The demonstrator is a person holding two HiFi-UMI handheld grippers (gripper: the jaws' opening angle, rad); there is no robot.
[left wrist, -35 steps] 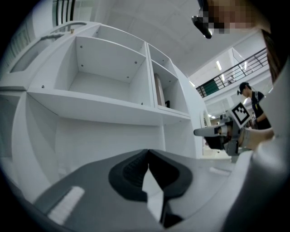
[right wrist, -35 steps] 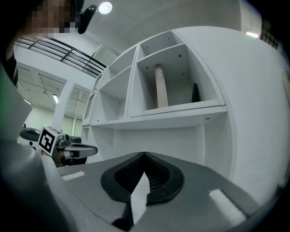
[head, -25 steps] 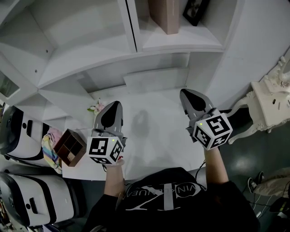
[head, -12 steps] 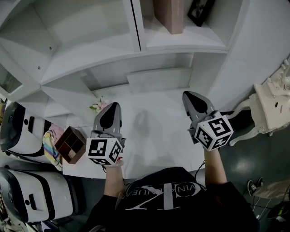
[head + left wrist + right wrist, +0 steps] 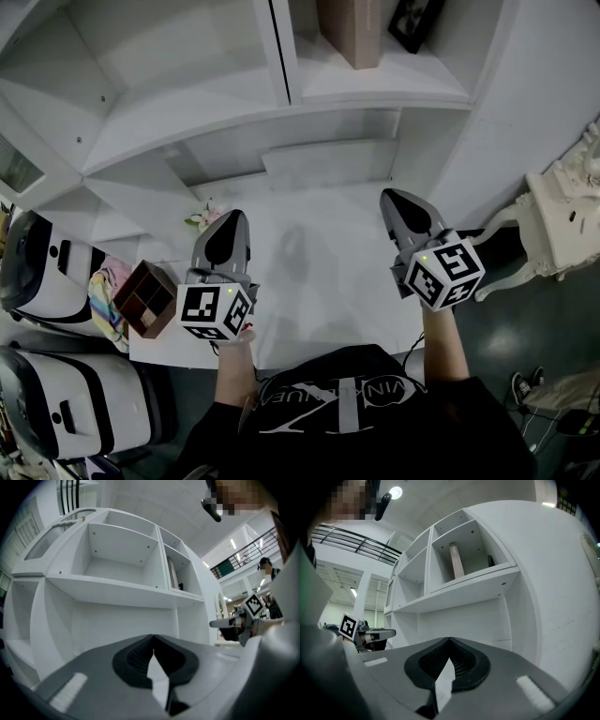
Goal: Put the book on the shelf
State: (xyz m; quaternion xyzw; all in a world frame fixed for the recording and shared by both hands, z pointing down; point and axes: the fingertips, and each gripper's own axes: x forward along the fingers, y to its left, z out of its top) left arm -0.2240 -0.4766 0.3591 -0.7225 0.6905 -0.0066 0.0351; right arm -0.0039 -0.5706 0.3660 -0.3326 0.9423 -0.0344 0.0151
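A pinkish-brown book [image 5: 351,30] stands upright in the right compartment of the white shelf [image 5: 375,86]; it also shows as a thin upright book [image 5: 456,560] in the right gripper view and as an edge-on book [image 5: 171,572] in the left gripper view. My left gripper [image 5: 238,217] hovers over the white table [image 5: 319,272] at the left, shut and empty. My right gripper [image 5: 386,197] hovers at the right, shut with nothing in it. Both point toward the shelf, well below the book.
A dark framed picture [image 5: 413,21] leans beside the book. A brown box with compartments [image 5: 145,300] sits at the table's left edge, small flowers [image 5: 202,218] behind it. White suitcases [image 5: 56,412] stand at the left, a white ornate side table [image 5: 562,220] at the right.
The view has shifted slightly. Both grippers stay shut and almost still over the table.
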